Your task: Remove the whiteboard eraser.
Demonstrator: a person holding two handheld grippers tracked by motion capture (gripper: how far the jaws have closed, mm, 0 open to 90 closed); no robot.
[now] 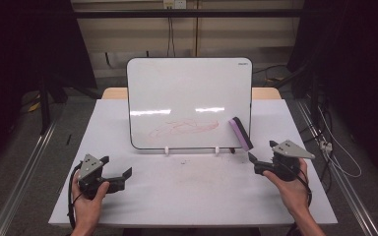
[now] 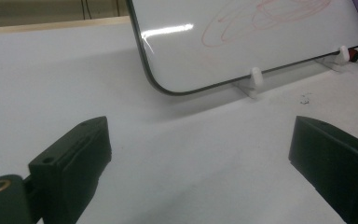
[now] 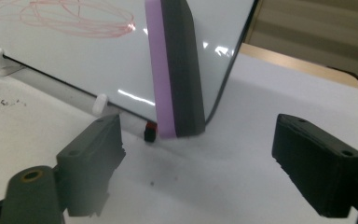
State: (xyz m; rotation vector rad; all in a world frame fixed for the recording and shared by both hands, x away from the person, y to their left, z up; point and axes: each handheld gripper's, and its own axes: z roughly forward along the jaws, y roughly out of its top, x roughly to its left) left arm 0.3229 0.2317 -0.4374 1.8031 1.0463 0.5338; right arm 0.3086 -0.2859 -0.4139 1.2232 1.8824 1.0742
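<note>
A whiteboard [image 1: 187,93] stands tilted on small white feet [image 2: 256,77] at the middle of the white table [image 1: 202,196]. A red scribble [image 1: 184,129] marks its lower part. A purple and black eraser [image 1: 240,132] leans on end against the board's lower right corner. My left gripper [image 1: 118,166] hovers open at the table's front left, its jaws pointing toward the board [image 2: 261,42]. Just right of the eraser, my right gripper [image 1: 262,151] is open, and the eraser [image 3: 177,70] stands a short way ahead of its jaws, apart from them.
A red and black marker end [image 3: 150,132] pokes out under the board beside the eraser. Dark specks [image 1: 183,161] lie on the table in front of the board. Metal rails and cables run along the floor on both sides.
</note>
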